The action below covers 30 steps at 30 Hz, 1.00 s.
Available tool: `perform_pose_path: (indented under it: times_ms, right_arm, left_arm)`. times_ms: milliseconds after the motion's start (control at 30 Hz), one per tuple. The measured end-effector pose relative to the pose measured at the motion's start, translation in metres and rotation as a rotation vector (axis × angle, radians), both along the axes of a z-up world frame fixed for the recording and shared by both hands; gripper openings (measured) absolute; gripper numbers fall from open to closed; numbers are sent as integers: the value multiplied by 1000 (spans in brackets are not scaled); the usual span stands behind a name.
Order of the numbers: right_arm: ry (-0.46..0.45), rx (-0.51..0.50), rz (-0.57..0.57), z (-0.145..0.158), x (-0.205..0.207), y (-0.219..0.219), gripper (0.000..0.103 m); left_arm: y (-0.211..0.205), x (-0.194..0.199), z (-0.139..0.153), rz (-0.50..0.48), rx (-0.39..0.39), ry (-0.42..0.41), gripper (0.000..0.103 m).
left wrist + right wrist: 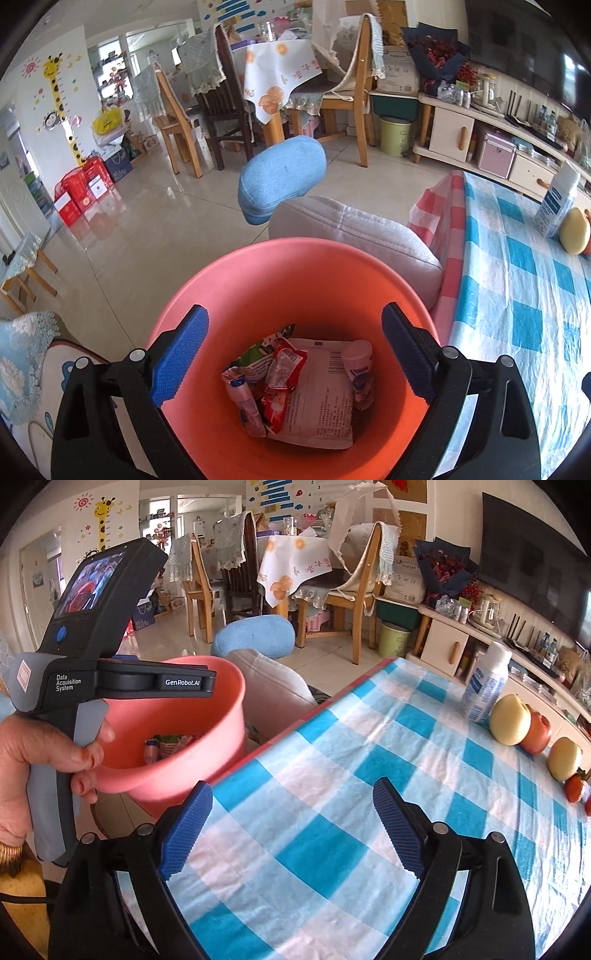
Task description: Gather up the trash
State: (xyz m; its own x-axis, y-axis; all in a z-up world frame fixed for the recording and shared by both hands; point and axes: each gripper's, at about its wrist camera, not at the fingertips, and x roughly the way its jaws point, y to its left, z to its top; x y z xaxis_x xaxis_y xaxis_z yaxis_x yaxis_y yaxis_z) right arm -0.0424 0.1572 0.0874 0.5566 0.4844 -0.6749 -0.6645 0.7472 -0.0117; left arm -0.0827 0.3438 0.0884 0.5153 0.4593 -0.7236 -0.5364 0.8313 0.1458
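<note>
Left gripper (293, 354) hangs over the pink bin (207, 280), jaws wide apart, nothing between the blue pads (177, 363); bin sits off the table edge, beside a grey cushioned seat (354, 236); inside it lie a large white wrapper (325, 398), a red snack packet (284, 373), a green-printed packet (266, 345) and two small pink-white bottles (243, 400); so the trash looks already dropped in; right gripper (291, 830) also spread wide and empty, hovering over bare checked tablecloth (332, 812); the person's left hand (44, 760) grips the handle of the other tool next to the bin; left on the table, far side: a white spray bottle (487, 683), two yellowish fruits (511, 720), an orange-red one and small red ones at the edge; these read as keep-items rather than trash, though that is a guess; step in hand looks like release done, collection near finished; next move calls for scanning the table for any leftover wrapper; none is visible in either view.
</note>
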Motion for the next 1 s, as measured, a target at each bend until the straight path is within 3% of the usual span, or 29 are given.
perform_pose_path:
  times_ms: [700,1000]
  right_arm:
    - [-8,-27,-214,-7,-13,-129,90]
    - [-39,-4,-305,-3,-22,-187,91]
  left_arm:
    - [-102,9,12,-266,11,-101,95]
    - [-149,2,5,-344,-14,-91,95]
